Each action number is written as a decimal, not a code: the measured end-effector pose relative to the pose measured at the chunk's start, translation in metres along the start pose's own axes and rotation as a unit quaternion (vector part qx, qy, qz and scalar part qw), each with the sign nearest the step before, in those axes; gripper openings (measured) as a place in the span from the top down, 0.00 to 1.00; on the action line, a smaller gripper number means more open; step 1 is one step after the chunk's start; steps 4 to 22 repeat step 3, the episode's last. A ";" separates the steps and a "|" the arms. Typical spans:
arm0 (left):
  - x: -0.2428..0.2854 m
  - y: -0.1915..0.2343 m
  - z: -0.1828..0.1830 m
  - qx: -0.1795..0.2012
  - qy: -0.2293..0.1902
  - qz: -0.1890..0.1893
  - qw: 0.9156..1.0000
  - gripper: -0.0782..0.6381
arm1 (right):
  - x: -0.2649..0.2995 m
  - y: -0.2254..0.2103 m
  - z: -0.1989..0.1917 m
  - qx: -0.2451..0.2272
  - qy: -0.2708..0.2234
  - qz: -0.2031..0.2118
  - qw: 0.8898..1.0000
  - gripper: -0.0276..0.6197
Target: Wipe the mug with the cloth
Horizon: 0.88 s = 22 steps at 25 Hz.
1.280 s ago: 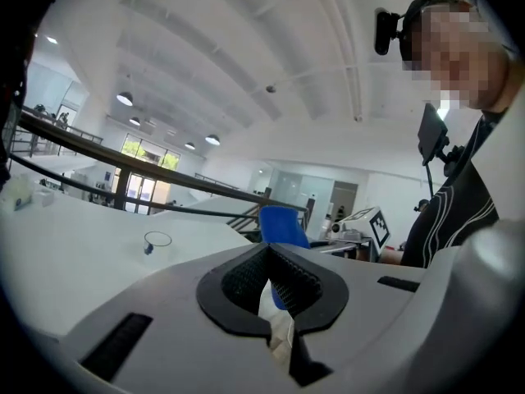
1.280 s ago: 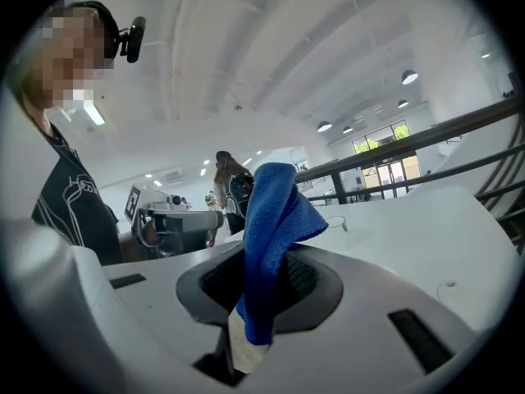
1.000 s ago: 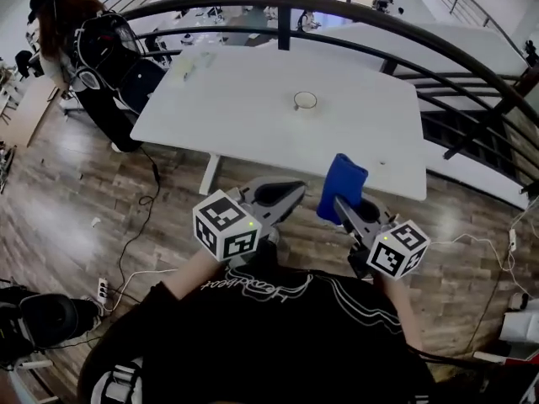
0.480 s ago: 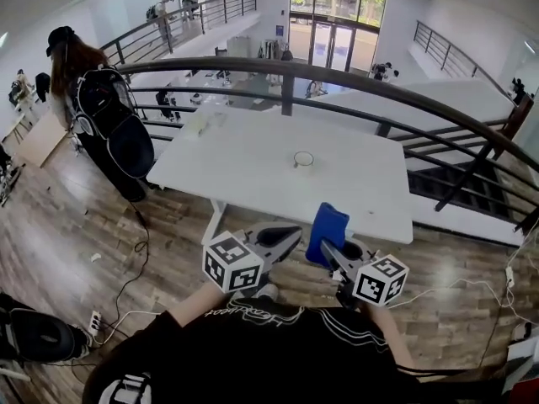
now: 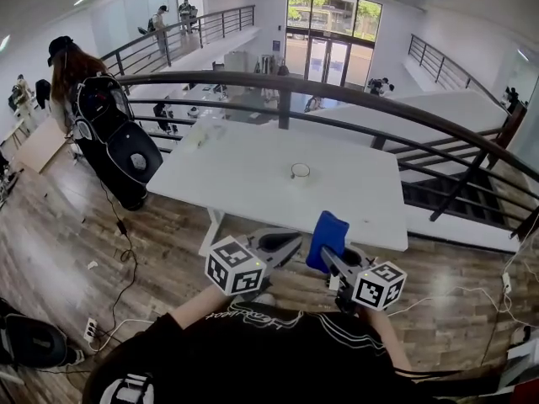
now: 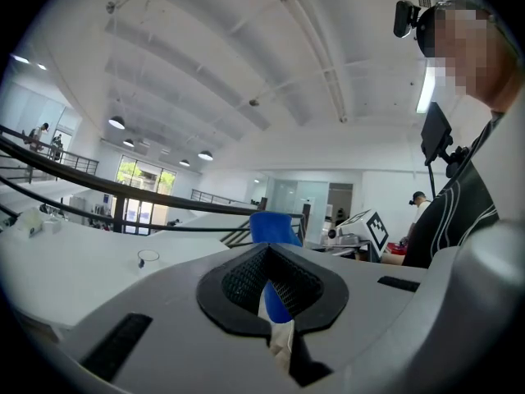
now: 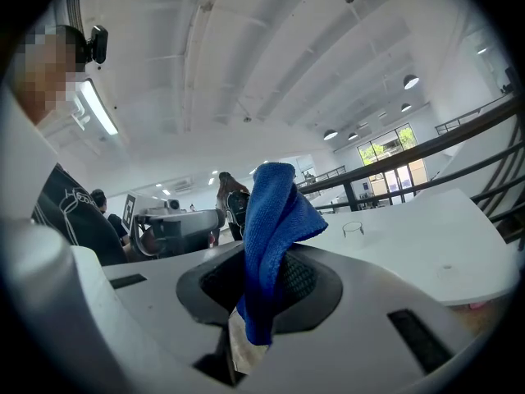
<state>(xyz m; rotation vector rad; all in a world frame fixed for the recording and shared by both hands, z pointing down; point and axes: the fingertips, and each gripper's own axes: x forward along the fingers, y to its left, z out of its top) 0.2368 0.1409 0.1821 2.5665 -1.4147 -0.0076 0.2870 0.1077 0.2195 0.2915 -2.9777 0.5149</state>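
Clamping the blue microfibre cloth (image 5: 330, 230) upright in my right gripper (image 5: 327, 255), I leave its free end ready for the small white mug (image 5: 300, 172) beyond; left gripper (image 5: 295, 237) fingers pressed together, empty.

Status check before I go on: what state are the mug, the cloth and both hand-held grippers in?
mug: upright on the white table, nothing touching it.
cloth: bunched, clamped in the right hand-held gripper.
right hand-held gripper: shut on the cloth, short of the table.
left hand-held gripper: shut, nothing between its jaws.
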 end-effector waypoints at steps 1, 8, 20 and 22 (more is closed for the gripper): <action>-0.001 -0.001 -0.001 0.000 0.000 -0.001 1.000 0.88 | -0.001 0.002 0.000 0.001 -0.001 0.000 1.000 0.86; -0.003 -0.004 -0.001 0.000 0.001 -0.001 1.000 0.88 | -0.003 0.005 0.001 0.000 -0.002 0.000 1.000 0.86; -0.003 -0.004 -0.001 0.000 0.001 -0.001 1.000 0.88 | -0.003 0.005 0.001 0.000 -0.002 0.000 1.000 0.86; -0.003 -0.004 -0.001 0.000 0.001 -0.001 1.000 0.88 | -0.003 0.005 0.001 0.000 -0.002 0.000 1.000 0.86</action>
